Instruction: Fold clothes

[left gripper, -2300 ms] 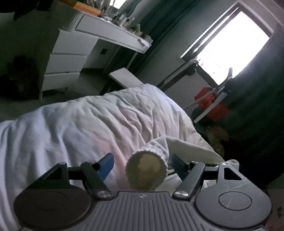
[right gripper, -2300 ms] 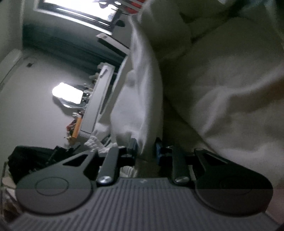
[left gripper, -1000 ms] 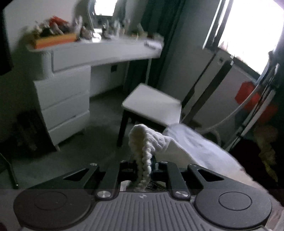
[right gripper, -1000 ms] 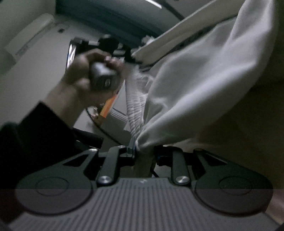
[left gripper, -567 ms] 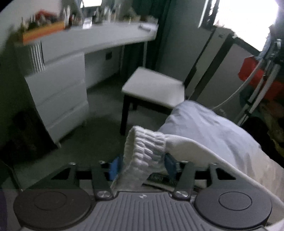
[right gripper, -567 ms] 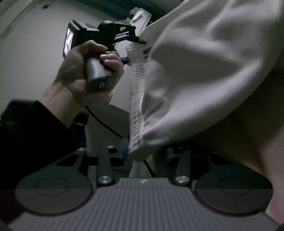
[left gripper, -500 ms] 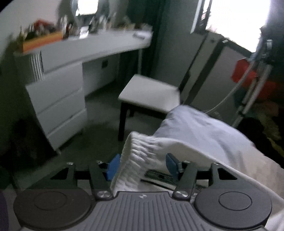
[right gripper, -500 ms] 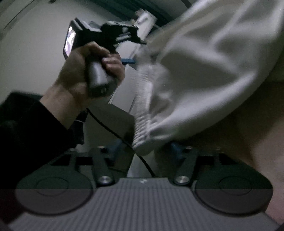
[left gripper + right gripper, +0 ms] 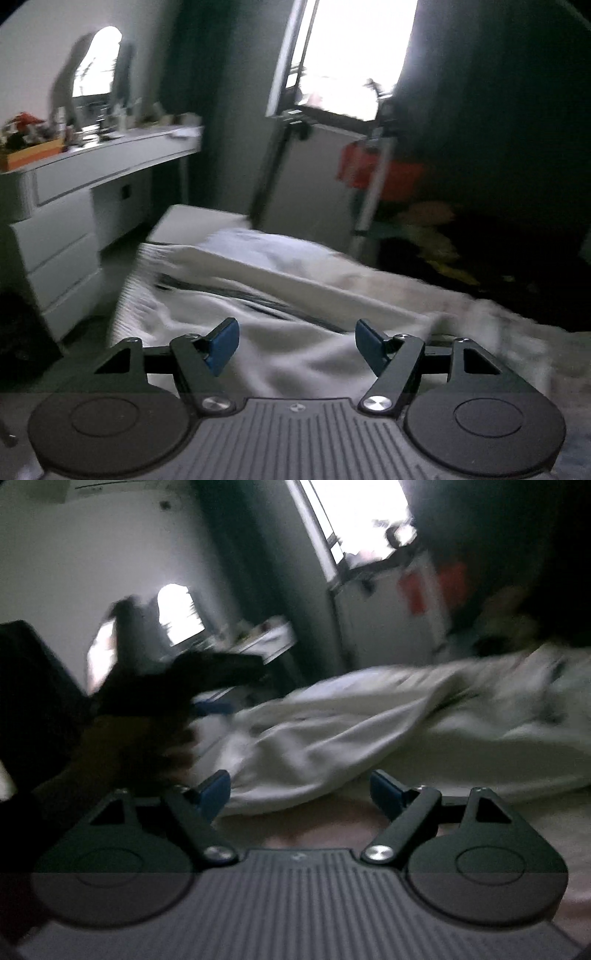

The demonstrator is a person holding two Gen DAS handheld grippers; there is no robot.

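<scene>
Left claw (image 9: pixel 294 341): jaws opening, blue pads well apart; cream cloth lies under and ahead of the gap, but neither pad presses on it.
Right claw (image 9: pixel 300 791): jaws opening too, pads wide; the garment's near edge sits just beyond the gap, nothing pinched.
Garment (image 9: pixel 280 314): a cream knit piece with a ribbed hem (image 9: pixel 129 299), lying loose and rumpled on the bed (image 9: pixel 332 827), its ribbed end towards the bed's far corner.
Step in hand, as I judge it: letting go after laying the garment out, then resetting for a fold.
Doing it well: let the pads clear the cloth fully before drawing away, so the hem is not dragged back into a heap; flatten the ridge running across the middle before taking new corners.
Left hand (image 9: pixel 140 738): seen from the right wrist view, blurred, wrapped round its handle at the left, beside the garment's end.
Pose: both claws tilted somewhat downward over the bed, roughly side by side.
Beyond: stool (image 9: pixel 192 225), white dresser (image 9: pixel 62 221), bright window (image 9: pixel 354 55).
</scene>
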